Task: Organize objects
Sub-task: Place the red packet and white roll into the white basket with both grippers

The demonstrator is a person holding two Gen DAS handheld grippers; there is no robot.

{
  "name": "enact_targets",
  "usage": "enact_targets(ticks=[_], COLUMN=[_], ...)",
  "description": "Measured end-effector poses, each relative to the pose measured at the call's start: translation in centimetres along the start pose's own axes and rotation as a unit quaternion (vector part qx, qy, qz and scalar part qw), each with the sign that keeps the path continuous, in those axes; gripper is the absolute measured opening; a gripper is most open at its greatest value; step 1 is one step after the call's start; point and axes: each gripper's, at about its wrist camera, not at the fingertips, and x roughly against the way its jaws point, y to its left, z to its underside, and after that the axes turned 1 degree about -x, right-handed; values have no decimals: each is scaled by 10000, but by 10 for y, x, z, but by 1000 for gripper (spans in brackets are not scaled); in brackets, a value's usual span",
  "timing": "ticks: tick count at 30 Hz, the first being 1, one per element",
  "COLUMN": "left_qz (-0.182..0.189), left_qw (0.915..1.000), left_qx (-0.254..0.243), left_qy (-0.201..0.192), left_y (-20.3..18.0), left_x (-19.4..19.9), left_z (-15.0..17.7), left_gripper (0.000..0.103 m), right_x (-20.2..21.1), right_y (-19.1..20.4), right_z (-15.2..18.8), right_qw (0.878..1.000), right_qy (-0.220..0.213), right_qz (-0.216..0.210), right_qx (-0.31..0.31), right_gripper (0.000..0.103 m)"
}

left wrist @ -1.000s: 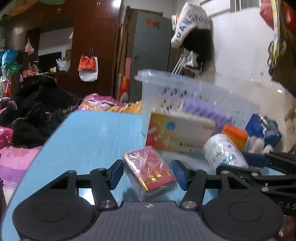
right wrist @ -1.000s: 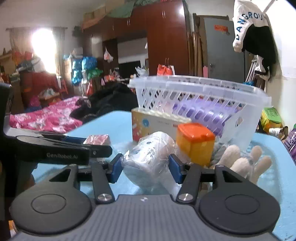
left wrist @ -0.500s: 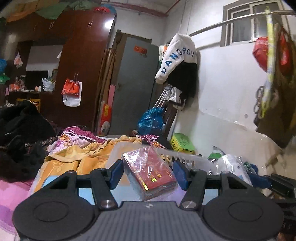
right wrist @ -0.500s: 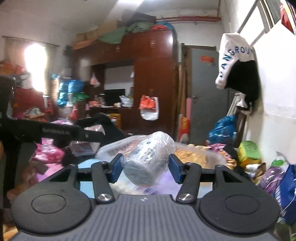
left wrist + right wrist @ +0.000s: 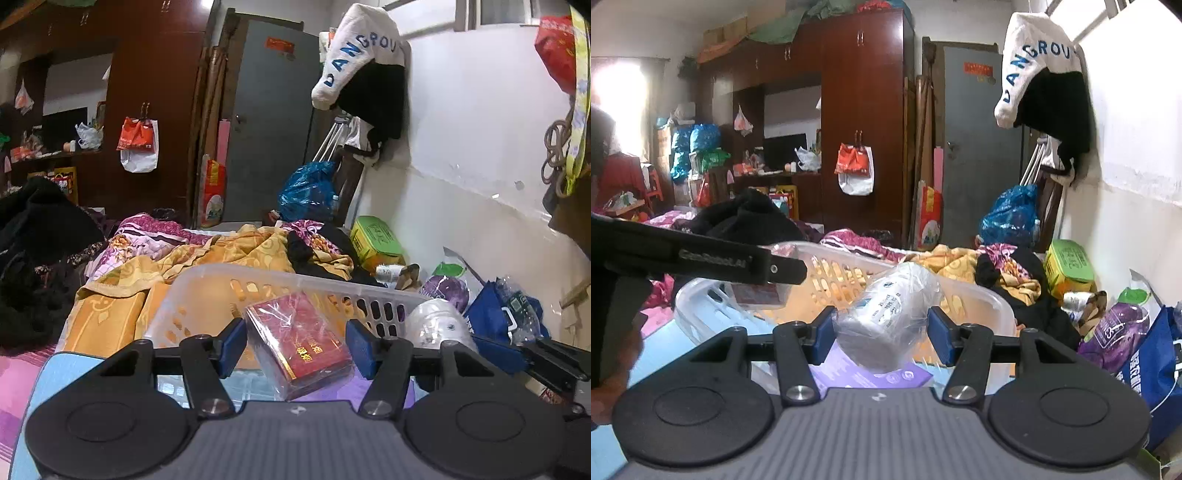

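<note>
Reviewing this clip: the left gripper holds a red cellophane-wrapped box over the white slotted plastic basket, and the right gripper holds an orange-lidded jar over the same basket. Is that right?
Not quite. The right gripper holds a white roll wrapped in clear plastic, not an orange-lidded jar; the right wrist view shows it. The rest stands: the left gripper holds the red cellophane-wrapped box, and both hang over the white slotted plastic basket.

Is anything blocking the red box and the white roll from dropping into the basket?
Nothing visible does. The left gripper holds the red box over the white basket, whose top is open. The right gripper holds the wrapped white roll over it too. A purple packet already lies inside.
</note>
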Motion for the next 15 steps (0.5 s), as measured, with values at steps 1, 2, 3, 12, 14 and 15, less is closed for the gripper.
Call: enact_targets(ticks=[1, 2, 3, 12, 14, 15], left_qz=[-26, -58, -87, 113, 151, 161], left_qw=[10000, 10000, 10000, 9977, 9966, 9959], left_qx=[-6, 1, 2, -77, -143, -195], left_qy=[14, 26, 32, -657, -796, -871], left_y=[0, 1, 1, 10, 9, 8], left_x=[-1, 0, -1, 26, 44, 57], left_z=[-1, 1, 1, 12, 16, 21], left_gripper=[63, 63, 63, 102, 102, 102], right_x=[-1, -1, 1, 35, 51, 57], right_y=[-1, -1, -2, -5, -7, -9], right_z=[1, 2, 4, 9, 14, 17], right_qw=[10000, 10000, 10000, 9990, 9984, 9983], right_qy=[18, 28, 34, -411, -488, -504], right_qz=[-5, -9, -21, 38, -5, -36], right_qx=[-9, -25, -43, -191, -275, -306], right_gripper=[57, 57, 57, 103, 103, 103])
